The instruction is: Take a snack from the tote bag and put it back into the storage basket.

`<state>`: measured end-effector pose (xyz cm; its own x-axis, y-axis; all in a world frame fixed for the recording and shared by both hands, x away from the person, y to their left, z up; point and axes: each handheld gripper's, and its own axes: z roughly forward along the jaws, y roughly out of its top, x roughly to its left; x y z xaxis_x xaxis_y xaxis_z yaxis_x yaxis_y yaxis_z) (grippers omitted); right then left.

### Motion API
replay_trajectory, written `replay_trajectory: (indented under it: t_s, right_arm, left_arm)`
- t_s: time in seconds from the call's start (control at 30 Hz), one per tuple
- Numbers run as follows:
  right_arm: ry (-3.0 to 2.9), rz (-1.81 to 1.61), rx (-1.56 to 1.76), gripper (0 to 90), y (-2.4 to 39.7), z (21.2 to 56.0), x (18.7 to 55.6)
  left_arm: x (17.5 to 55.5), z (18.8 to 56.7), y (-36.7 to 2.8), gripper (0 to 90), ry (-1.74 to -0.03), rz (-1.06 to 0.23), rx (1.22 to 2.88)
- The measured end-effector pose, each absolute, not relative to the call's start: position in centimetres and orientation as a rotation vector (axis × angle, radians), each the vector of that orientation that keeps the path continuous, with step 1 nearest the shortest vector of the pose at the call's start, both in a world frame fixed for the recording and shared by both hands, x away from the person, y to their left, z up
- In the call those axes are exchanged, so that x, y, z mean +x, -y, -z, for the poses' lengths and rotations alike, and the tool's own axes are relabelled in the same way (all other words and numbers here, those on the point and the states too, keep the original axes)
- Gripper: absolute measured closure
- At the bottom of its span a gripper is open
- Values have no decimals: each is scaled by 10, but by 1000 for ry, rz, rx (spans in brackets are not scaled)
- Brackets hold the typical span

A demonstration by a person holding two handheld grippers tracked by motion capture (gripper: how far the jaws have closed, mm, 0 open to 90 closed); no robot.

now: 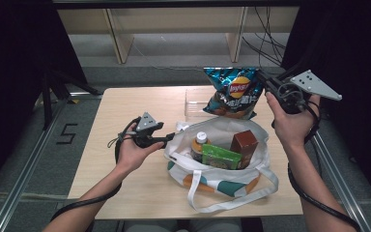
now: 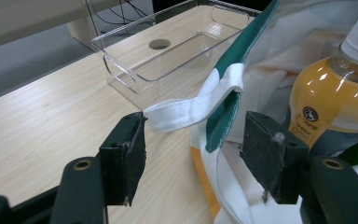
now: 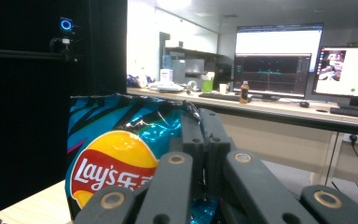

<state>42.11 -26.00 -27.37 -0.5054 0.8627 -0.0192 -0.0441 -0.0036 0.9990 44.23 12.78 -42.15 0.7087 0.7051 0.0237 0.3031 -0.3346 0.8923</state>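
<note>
A white tote bag (image 1: 224,187) with green and orange panels stands open on the wooden table (image 1: 125,159). Inside it are a bottle of orange drink (image 1: 200,145), a green packet (image 1: 221,157) and a brown box (image 1: 244,142). My left gripper (image 1: 169,139) is at the bag's left rim. In the left gripper view it (image 2: 196,128) stands open, with the green-edged rim (image 2: 227,109) and a white strap loose between the pads, and the bottle (image 2: 335,102) just beyond. My right gripper (image 1: 263,80) is shut on the top corner of a blue Lay's chips bag (image 1: 233,92), held up behind the tote. In the right gripper view the jaws (image 3: 204,122) pinch the foil of the chips bag (image 3: 116,161).
A clear plastic tray (image 1: 193,103) sits empty at the table's far side, behind the tote, and in the left gripper view the tray (image 2: 168,60) lies ahead. A wooden shelf frame (image 1: 121,38) stands beyond the table. The left half of the tabletop is bare wood.
</note>
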Motion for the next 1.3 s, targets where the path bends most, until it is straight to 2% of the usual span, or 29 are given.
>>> replay_trajectory:
  t_s: [1.3]
  right_arm:
    - [-1531,-1567,913,900,255,275,453]
  left_arm:
    - [443,419,-131,387,-785,-516,1917]
